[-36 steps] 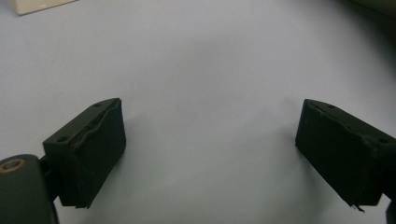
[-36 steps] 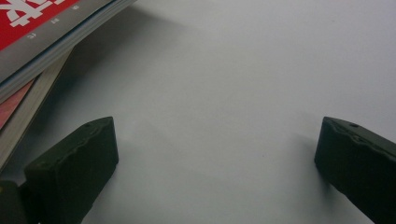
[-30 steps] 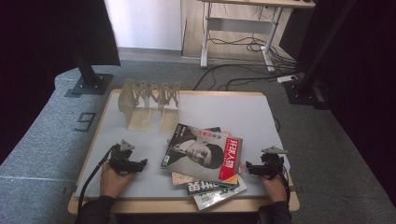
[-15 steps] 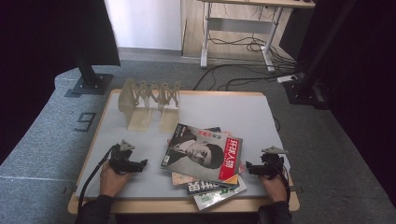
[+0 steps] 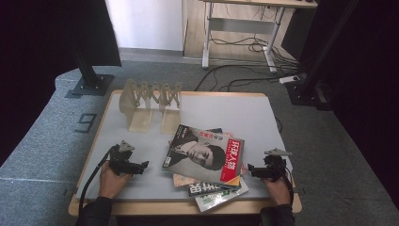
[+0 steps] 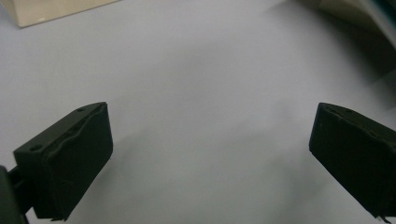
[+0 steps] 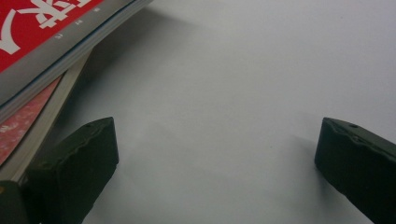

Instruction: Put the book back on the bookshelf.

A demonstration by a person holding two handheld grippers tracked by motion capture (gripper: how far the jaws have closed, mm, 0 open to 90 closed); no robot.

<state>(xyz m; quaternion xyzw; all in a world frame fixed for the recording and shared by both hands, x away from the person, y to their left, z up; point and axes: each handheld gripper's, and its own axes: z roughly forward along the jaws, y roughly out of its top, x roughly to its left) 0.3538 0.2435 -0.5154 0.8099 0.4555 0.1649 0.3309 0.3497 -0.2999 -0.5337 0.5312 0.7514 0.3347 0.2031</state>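
A loose stack of magazines lies at the table's front middle; the top magazine has a portrait cover with a red strip. My left gripper rests on the table to the left of the stack, pointing toward it. In the left gripper view its jaws stand wide apart and have just been opening, with bare tabletop between them. My right gripper rests to the right of the stack, open. In the right gripper view the red magazine edge lies just past its left fingertip.
A pale wooden folding rack stands at the back left of the white table; its base corner shows in the left gripper view. A hand holds each gripper near the front edge. Cables and black stands are on the floor beyond.
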